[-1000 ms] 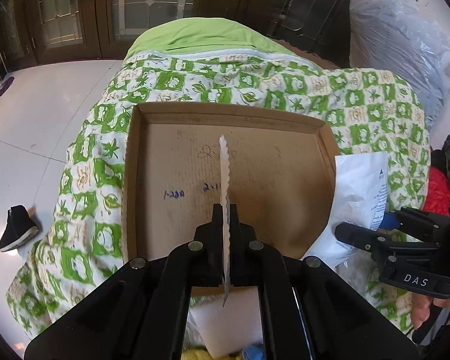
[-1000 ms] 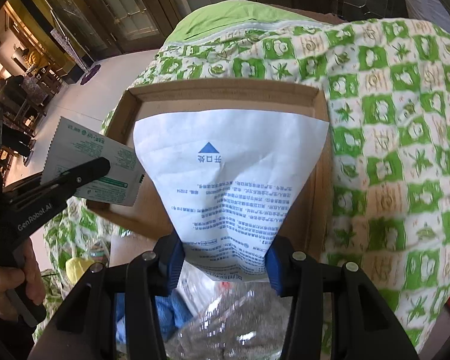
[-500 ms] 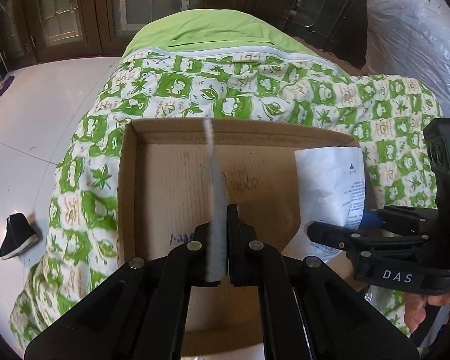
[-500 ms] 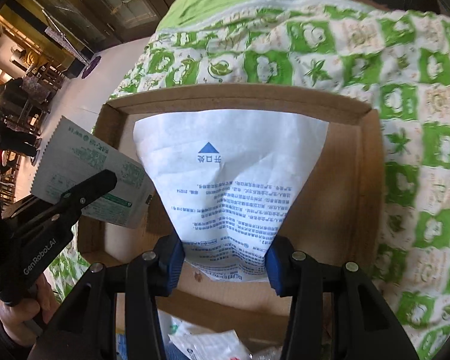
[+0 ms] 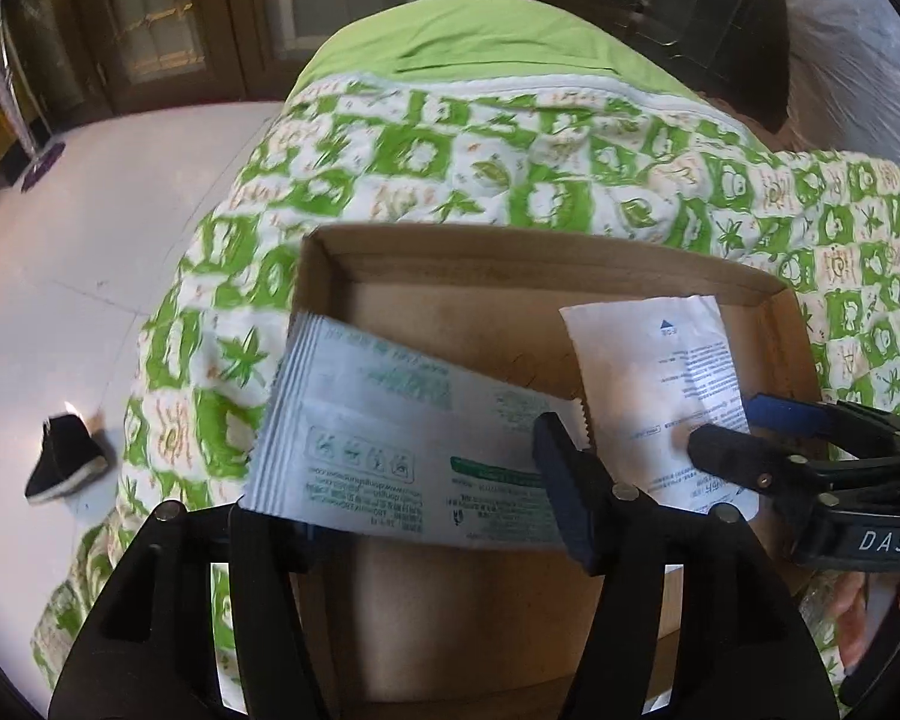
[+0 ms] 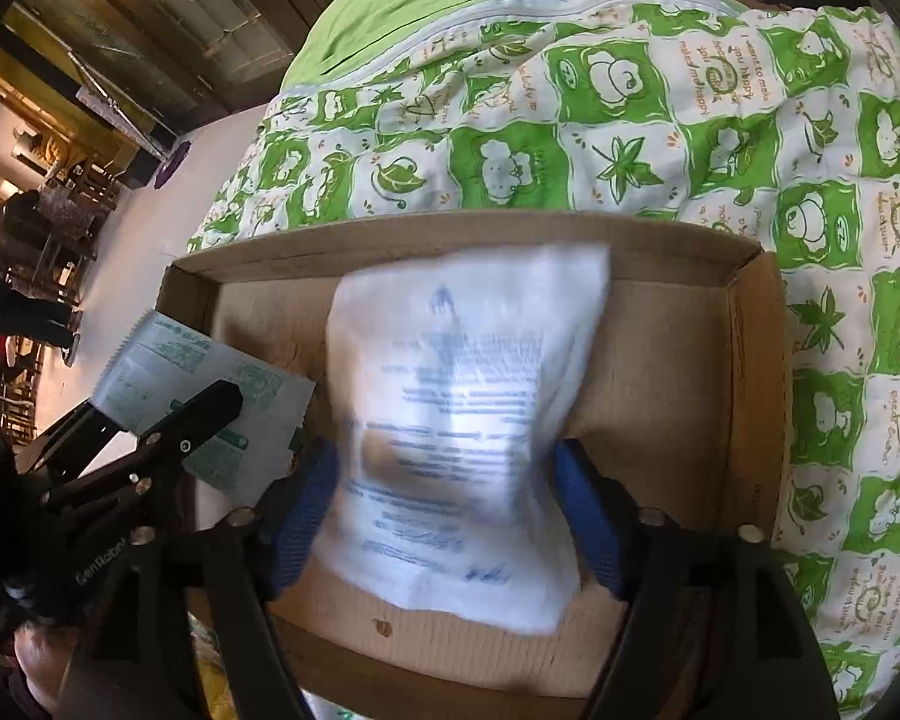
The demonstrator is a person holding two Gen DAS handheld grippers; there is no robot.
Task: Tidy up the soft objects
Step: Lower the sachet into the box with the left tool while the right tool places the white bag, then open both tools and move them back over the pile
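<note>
Hovering over cardboard box (image 5: 570, 276): both tools
Left tool (image 5: 414, 480): spread, green-printed packet (image 5: 390, 438) between
Right tool (image 6: 450, 504): spread, white pouch (image 6: 468, 420) between

both claws (image 5: 417, 516) (image 6: 444, 516) side by side, fingers spread (fairly wide)

I see a matt brown cardboard box (image 5: 546, 276) on a printed quilted cloth cover (image 5: 462, 168); a smooth, faintly glossy green-printed packet (image 5: 402, 438); a crinkled white packet (image 6: 468, 420); glossy white floor tiles (image 5: 90, 252).
</note>
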